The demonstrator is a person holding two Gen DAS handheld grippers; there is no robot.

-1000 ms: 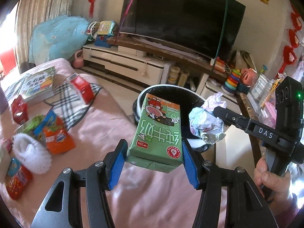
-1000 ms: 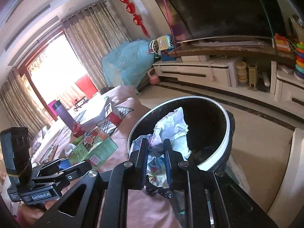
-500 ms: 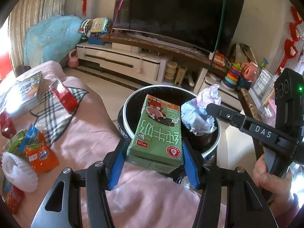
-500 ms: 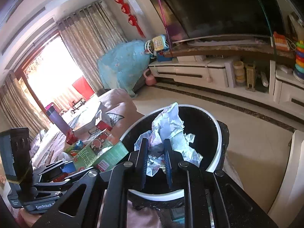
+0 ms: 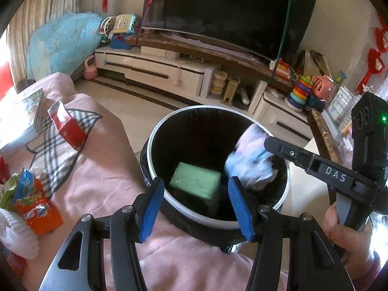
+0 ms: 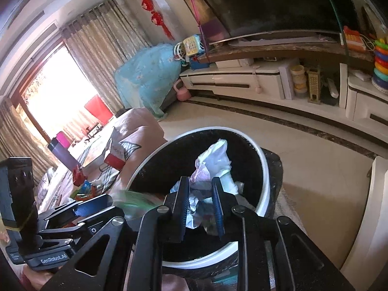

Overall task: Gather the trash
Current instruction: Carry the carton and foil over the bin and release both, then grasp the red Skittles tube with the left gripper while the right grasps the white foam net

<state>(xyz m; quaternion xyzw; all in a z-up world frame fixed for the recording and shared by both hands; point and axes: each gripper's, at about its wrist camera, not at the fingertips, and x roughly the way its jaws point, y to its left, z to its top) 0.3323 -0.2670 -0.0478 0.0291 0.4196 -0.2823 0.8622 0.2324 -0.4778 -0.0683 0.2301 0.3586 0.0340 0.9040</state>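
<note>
Left on the pink cover: orange packet, red box, more bits near its left edge. Carton now loose in the bin, was pinched a sec ago; left gripper open, empty. Right gripper opening, paper wad btwn jaws over bin.
</note>
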